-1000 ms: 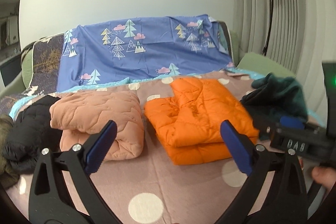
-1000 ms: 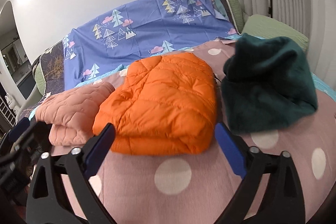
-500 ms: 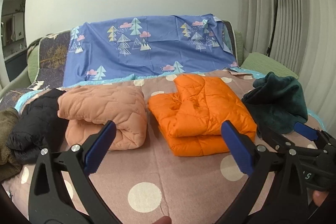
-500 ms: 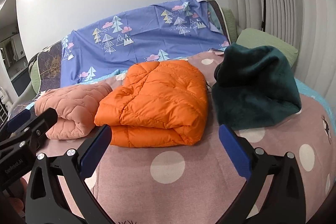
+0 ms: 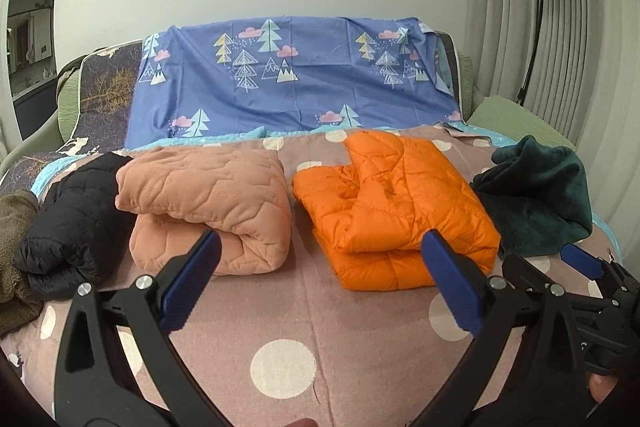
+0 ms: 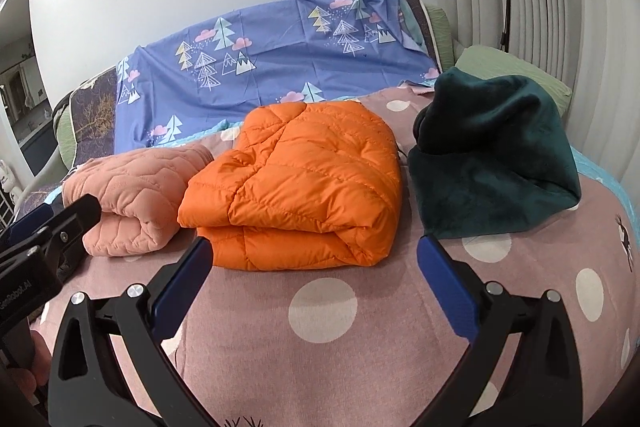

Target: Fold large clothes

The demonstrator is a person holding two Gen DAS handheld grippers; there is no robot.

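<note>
A folded orange puffer jacket [image 5: 394, 205] [image 6: 304, 183] lies mid-bed on the pink dotted cover. To its left rests a folded peach quilted garment [image 5: 208, 203] [image 6: 132, 195]. A dark green fleece [image 5: 536, 193] [image 6: 492, 155] sits heaped at the right. My left gripper [image 5: 320, 279] hovers open above the cover, short of both folded pieces, holding nothing. My right gripper [image 6: 312, 277] is open too, just in front of the orange jacket, empty. Each gripper shows at the edge of the other's view.
A black puffer [image 5: 68, 215] and a brown fleece [image 5: 12, 259] lie at the bed's left edge. A blue tree-print sheet [image 5: 296, 83] drapes the headboard. A green pillow [image 5: 516, 119], a floor lamp [image 5: 540, 11] and curtains stand on the right.
Both grippers have drawn back and risen from the folded clothes, which look smaller and farther now. Both stayed open; the clothes have not moved.
</note>
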